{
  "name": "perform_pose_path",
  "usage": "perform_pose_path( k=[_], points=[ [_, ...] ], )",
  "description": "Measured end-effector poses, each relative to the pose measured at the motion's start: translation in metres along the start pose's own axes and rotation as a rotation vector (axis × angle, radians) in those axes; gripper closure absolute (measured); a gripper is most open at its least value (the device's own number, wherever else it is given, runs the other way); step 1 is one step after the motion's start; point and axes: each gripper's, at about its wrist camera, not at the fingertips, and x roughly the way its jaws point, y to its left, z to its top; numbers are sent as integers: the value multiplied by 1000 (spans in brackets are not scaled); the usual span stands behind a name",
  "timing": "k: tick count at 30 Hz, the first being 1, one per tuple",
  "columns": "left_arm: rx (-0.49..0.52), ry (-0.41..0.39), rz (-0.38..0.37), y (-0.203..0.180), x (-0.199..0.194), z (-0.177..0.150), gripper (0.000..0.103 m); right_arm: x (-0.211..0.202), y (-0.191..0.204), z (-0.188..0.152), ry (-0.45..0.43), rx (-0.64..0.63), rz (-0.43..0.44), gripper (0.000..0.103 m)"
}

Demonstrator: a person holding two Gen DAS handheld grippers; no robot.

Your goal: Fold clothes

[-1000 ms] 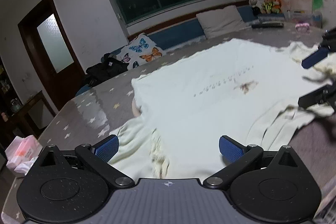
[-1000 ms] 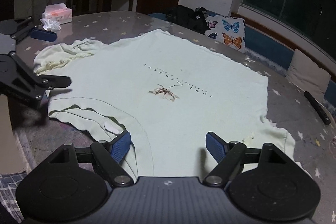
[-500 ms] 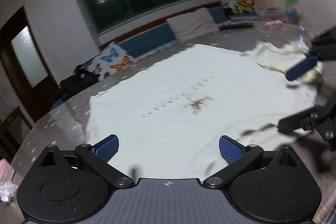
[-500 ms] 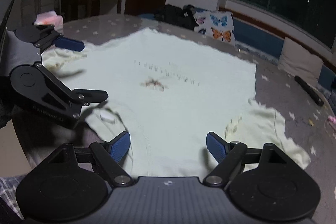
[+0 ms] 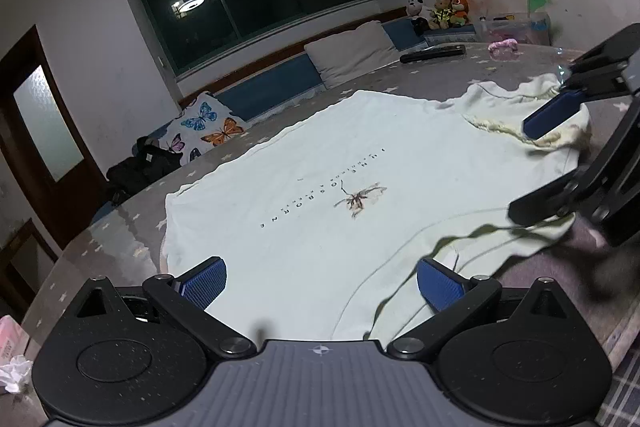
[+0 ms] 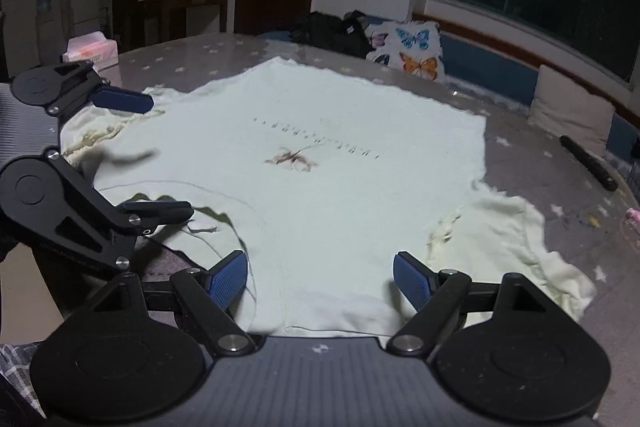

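Note:
A pale T-shirt with a small insect print and a line of letters lies spread flat on the grey star-patterned table; it also shows in the right wrist view. My left gripper is open and empty, low over the collar end near the table edge. My right gripper is open and empty over the shoulder part beside the right sleeve. Each gripper appears in the other's view: the right one at the right, the left one at the left.
A pink tissue box stands at the table's far left. A black remote and a small pink item lie at the far side. Beyond are a bench with a butterfly cushion, a pillow and a door.
Both grippers have swung along the shirt's near edge: the left one from the left sleeve toward the collar, the right one toward the right sleeve. Both stayed open; the shirt lies unchanged.

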Motion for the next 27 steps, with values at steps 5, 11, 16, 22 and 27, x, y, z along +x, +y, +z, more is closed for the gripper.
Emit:
perform_pose_path(
  k=[5, 11, 16, 22, 27],
  points=[
    [-20, 5, -2, -1, 6, 9, 0, -18, -30, -4, -33, 117, -81, 21],
    [-19, -3, -20, -8, 10, 21, 0, -23, -90, -17, -34, 315, -241, 25],
    [-13, -9, -39, -17, 16, 33, 0, -19, -133, -31, -20, 482, -292, 40],
    [7, -18, -62, -31, 29, 53, 0, -14, -153, -45, -24, 593, -271, 72],
    [0, -2, -111, -46, 45, 70, 0, -21, -160, -50, -46, 640, -246, 93]
  ],
)
